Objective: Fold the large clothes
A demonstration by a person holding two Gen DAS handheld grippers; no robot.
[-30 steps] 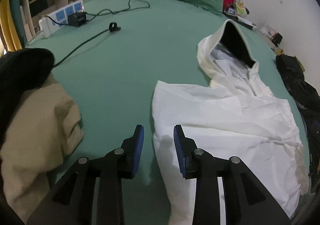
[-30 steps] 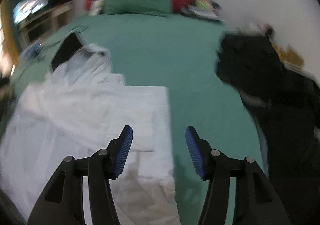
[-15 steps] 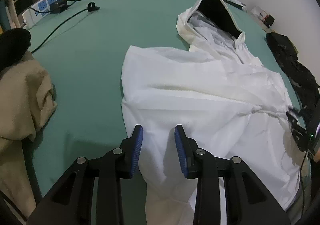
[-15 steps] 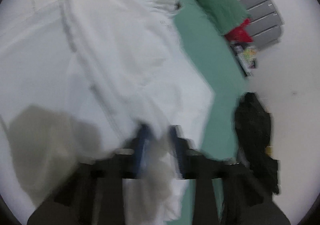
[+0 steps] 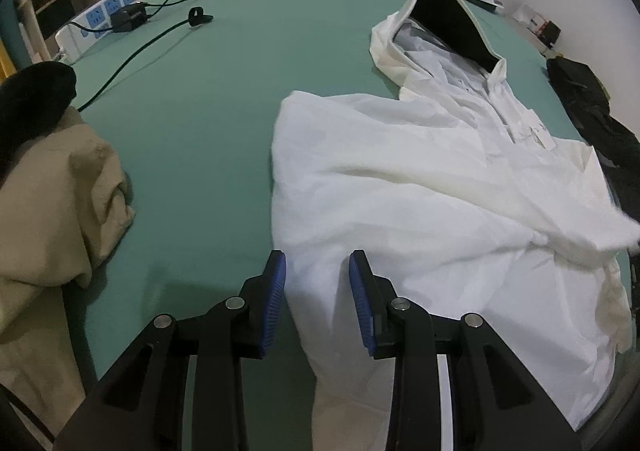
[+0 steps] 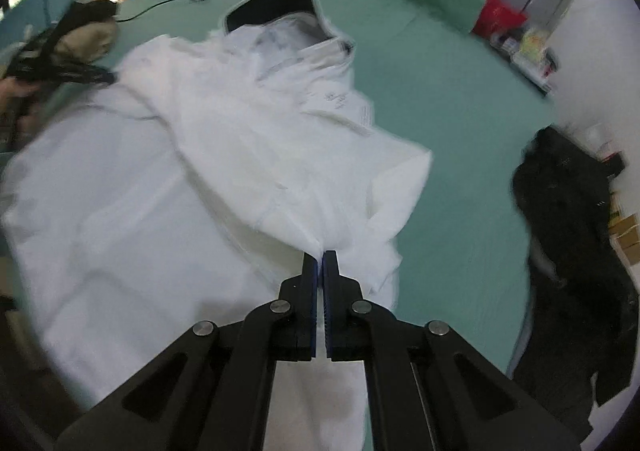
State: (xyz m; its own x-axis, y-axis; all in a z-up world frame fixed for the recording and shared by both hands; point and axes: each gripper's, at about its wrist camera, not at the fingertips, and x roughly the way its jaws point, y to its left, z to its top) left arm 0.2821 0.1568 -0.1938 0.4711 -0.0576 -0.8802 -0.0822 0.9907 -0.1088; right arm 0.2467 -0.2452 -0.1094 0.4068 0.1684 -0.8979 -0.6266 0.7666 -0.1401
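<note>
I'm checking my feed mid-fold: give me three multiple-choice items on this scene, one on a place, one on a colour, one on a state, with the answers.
1. Where does the beige garment lie relative to the white hooded garment in the left wrist view?
A. to its left
B. on top of it
C. inside its hood

2. What colour is the bed sheet?
A. grey
B. green
C. red

3. How is the right tool?
A. wide open over bare sheet
B. open around a cable
C. shut on a fold of the white hooded garment

Answers:
1 A, it is heaped at the left edge with bare sheet between.
2 B, green shows all around the clothes.
3 C, its pads meet with white cloth pinched between.
</note>
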